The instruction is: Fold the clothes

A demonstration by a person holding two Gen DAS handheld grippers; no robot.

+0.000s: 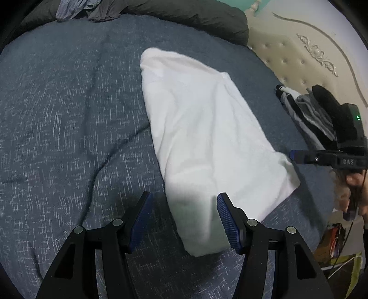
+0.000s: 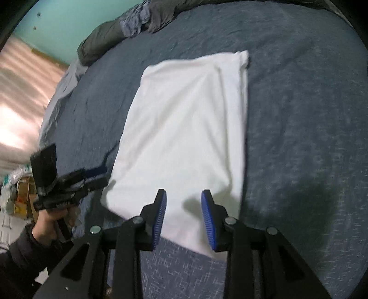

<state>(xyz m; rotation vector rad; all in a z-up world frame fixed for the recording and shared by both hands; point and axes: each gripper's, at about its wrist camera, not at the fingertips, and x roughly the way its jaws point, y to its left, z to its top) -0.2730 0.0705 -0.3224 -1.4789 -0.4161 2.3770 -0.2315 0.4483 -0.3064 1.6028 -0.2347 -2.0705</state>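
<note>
A white garment (image 1: 202,128) lies folded into a long, flat shape on the blue-grey bed cover (image 1: 69,115); the right wrist view shows the same garment (image 2: 184,119). My left gripper (image 1: 184,197) hovers open over the garment's near end, and its blue pads touch no cloth. My right gripper (image 2: 184,193) is open above the garment's near edge, with nothing gripped between its fingers. In the left wrist view the right gripper (image 1: 296,157) reaches in from the right, held by a hand. In the right wrist view the left gripper (image 2: 92,177) sits beside the garment's left corner.
A dark grey duvet (image 1: 184,16) and crumpled blue-grey clothes (image 1: 76,9) lie at the bed's far end. Striped black-and-white clothes (image 1: 306,115) are piled by the cream tufted headboard (image 1: 299,57). Clutter (image 1: 333,239) sits on the floor beyond the bed's edge.
</note>
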